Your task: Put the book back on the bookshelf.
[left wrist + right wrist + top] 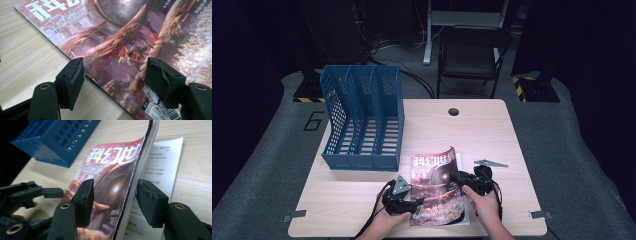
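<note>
A magazine (434, 182) with a reddish cover lies on the wooden table (362, 200) near the front edge, its title towards the far side. The right-hand part (140, 165) of it is lifted and curled up over a white printed page (160, 162). My right gripper (115, 183) straddles that lifted bundle, one jaw over the cover and one under the pages, with a gap left on the cover side. My left gripper (115, 65) stands open across the magazine's (130, 42) left edge near its front corner, one jaw over bare table.
A blue three-slot file rack (362, 120) stands at the back left of the table. A grey three-cornered plate (490, 163) lies to the right of the magazine. There is a round hole (453, 111) near the far edge, and a dark chair (472, 55) beyond it.
</note>
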`<action>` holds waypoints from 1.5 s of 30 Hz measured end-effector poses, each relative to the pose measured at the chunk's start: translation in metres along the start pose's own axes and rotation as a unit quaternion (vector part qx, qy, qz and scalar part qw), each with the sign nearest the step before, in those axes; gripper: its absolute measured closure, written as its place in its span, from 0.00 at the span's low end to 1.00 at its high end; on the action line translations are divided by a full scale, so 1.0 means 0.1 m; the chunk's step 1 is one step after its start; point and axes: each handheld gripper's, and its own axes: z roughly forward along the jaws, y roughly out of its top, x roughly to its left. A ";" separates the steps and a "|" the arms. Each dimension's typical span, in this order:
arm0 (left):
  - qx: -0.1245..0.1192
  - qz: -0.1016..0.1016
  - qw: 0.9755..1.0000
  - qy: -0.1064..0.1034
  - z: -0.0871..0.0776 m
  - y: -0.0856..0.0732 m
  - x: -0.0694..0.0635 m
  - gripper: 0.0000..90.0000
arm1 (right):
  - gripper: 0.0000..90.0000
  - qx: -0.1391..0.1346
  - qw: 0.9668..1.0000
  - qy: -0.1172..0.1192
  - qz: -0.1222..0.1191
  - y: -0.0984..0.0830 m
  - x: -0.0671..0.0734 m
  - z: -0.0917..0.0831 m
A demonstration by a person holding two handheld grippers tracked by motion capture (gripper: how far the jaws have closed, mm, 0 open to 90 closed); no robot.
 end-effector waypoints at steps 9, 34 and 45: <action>0.002 0.001 1.000 -0.001 0.00 0.00 0.00 0.35 | 0.50 0.064 0.998 -0.019 0.000 -0.01 -0.18 0.23; 0.002 0.000 1.000 -0.002 0.00 0.00 0.01 0.35 | 0.52 0.093 0.995 -0.007 -0.019 -0.03 -0.13 0.24; -0.001 0.000 1.000 -0.004 0.00 0.00 0.01 0.35 | 0.60 0.122 0.992 0.002 -0.041 -0.06 -0.08 0.23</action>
